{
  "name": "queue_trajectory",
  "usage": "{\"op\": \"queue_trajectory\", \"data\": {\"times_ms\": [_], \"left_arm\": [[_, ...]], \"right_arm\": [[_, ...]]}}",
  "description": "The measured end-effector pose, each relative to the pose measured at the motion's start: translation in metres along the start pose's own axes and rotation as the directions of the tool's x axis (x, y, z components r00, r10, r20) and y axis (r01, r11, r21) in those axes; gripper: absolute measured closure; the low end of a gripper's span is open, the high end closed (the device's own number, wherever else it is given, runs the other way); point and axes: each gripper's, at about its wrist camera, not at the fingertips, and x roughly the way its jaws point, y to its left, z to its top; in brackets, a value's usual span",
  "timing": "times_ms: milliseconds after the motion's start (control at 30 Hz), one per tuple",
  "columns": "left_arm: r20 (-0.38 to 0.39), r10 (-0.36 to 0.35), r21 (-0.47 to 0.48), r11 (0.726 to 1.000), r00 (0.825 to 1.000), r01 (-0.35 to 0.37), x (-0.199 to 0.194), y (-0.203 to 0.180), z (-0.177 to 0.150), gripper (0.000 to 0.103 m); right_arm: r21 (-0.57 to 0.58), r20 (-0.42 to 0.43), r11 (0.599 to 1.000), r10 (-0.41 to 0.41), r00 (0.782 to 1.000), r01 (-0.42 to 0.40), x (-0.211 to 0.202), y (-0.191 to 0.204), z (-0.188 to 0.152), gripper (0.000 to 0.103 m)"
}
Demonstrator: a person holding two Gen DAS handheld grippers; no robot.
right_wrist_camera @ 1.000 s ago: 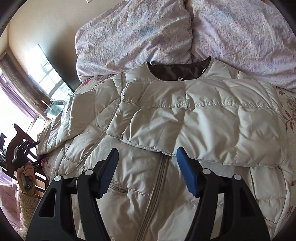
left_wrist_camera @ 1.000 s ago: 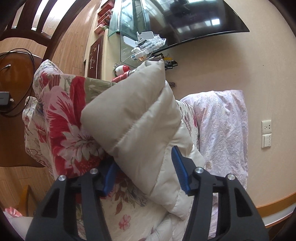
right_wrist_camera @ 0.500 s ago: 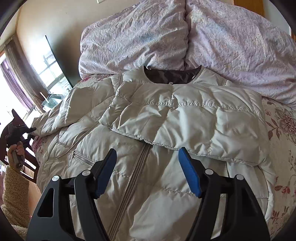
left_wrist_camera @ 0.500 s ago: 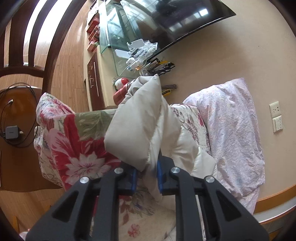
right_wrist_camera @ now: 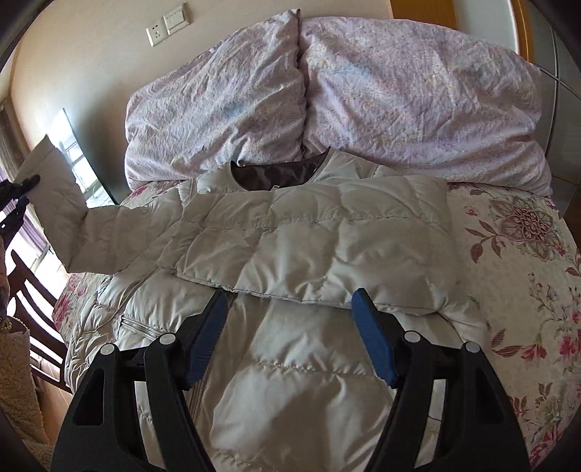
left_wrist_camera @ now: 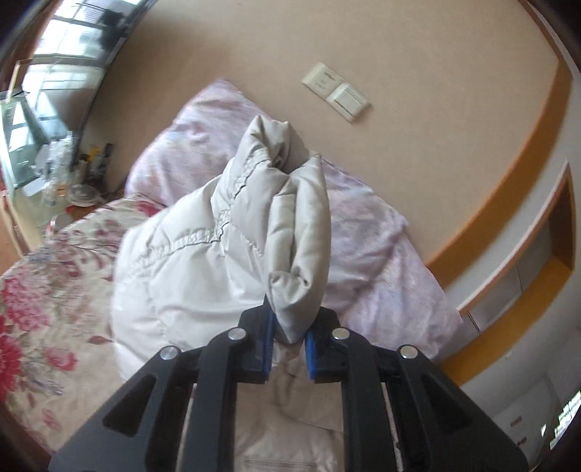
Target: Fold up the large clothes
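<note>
Left gripper [left_wrist_camera: 287, 343] clamped on jacket sleeve [left_wrist_camera: 290, 232].
Right gripper [right_wrist_camera: 288, 334] stood open above the jacket [right_wrist_camera: 312, 247], nothing between its jaws.

No readable txt, label, brand or no. anywhere ahead of my claws. Wall plates [right_wrist_camera: 169, 22] up-left beyond my right claw are blank; jacket [right_wrist_camera: 312, 247] under it shows no tag I can read.

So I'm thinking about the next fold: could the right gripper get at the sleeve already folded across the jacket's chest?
Probably yes. The right gripper hangs open just short of the folded cream quilted sleeve, with nothing between them.
</note>
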Motion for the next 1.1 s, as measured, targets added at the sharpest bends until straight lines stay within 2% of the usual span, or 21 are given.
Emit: {"op": "queue_trajectory", "data": {"times_ms": [100,233,367,433,467,533,567,600,633,667,700,733,767,833,900,967,1033,1100], "left_arm": [[-0.098,-0.104,0.061,0.992,0.99,0.11,0.041,-0.046,-0.027,0.09],[-0.246,-0.172,0.102,0.974,0.954,0.202,0.095,-0.09,-0.069,0.09],[-0.373,-0.15,0.134,0.968,0.916,0.213,0.143,-0.115,-0.116,0.09],[-0.416,-0.094,0.181,0.966,0.905,0.184,0.161,-0.118,-0.138,0.089],[-0.446,-0.051,0.214,0.963,0.894,0.162,0.174,-0.121,-0.152,0.087],[-0.499,-0.006,0.245,0.958,0.867,0.147,0.189,-0.124,-0.175,0.068],[-0.536,0.01,0.248,0.958,0.844,0.147,0.196,-0.123,-0.186,0.063],[-0.565,0.015,0.244,0.958,0.825,0.149,0.199,-0.122,-0.194,0.047],[-0.599,-0.004,0.221,0.96,0.801,0.17,0.199,-0.12,-0.199,0.038],[-0.616,-0.033,0.193,0.962,0.787,0.191,0.197,-0.117,-0.2,0.036],[-0.62,-0.054,0.176,0.963,0.783,0.206,0.193,-0.113,-0.197,0.032],[-0.615,-0.065,0.171,0.962,0.786,0.213,0.184,-0.111,-0.193,0.028],[-0.596,-0.073,0.173,0.961,0.8,0.216,0.171,-0.106,-0.186,0.027],[-0.534,-0.049,0.206,0.961,0.844,0.186,0.15,-0.095,-0.162,0.022],[-0.456,0.014,0.244,0.964,0.89,0.11,0.137,-0.079,-0.134,0.02],[-0.385,0.098,0.269,0.963,0.918,0.01,0.132,-0.056,-0.109,0.02],[-0.332,0.173,0.312,0.948,0.927,-0.066,0.131,-0.034,-0.092,0.02],[-0.277,0.265,0.366,0.918,0.924,-0.154,0.132,-0.019,-0.083,0.02]], "right_arm": [[0.029,0.006,0.999,-0.027,1.0,0.027,-0.006,-0.015,-0.002,0.031],[0.06,0.012,0.996,-0.063,0.998,0.062,-0.012,-0.034,-0.006,0.031],[0.081,0.014,0.992,-0.097,0.995,0.095,-0.017,-0.048,-0.007,0.031],[0.085,0.015,0.99,-0.113,0.994,0.111,-0.017,-0.052,-0.007,0.031],[0.088,0.016,0.989,-0.118,0.993,0.116,-0.016,-0.053,-0.006,0.031],[0.096,0.015,0.988,-0.122,0.992,0.12,-0.015,-0.056,-0.005,0.031],[0.102,0.017,0.987,-0.124,0.992,0.122,-0.014,-0.056,-0.003,0.031],[0.106,0.021,0.987,-0.122,0.992,0.119,-0.014,-0.056,-0.002,0.031],[0.108,0.026,0.987,-0.119,0.993,0.116,-0.014,-0.055,0.0,0.031],[0.107,0.034,0.988,-0.116,0.993,0.112,-0.014,-0.053,0.002,0.031],[0.101,0.044,0.989,-0.111,0.993,0.106,-0.014,-0.05,0.004,0.031],[0.088,0.059,0.991,-0.105,0.993,0.1,-0.015,-0.045,0.007,0.031],[0.071,0.071,0.993,-0.099,0.992,0.094,-0.014,-0.039,0.01,0.031],[0.029,0.097,0.997,-0.068,0.993,0.065,-0.011,-0.022,0.018,0.038],[-0.028,0.117,0.999,-0.018,0.993,0.022,-0.005,-0.001,0.028,0.043],[-0.091,0.13,0.995,0.044,0.991,-0.032,0.006,0.023,0.038,0.048],[-0.157,0.13,0.986,0.075,0.989,-0.054,0.023,0.047,0.046,0.051],[-0.215,0.12,0.975,0.089,0.989,-0.062,0.045,0.067,0.053,0.053]]}}
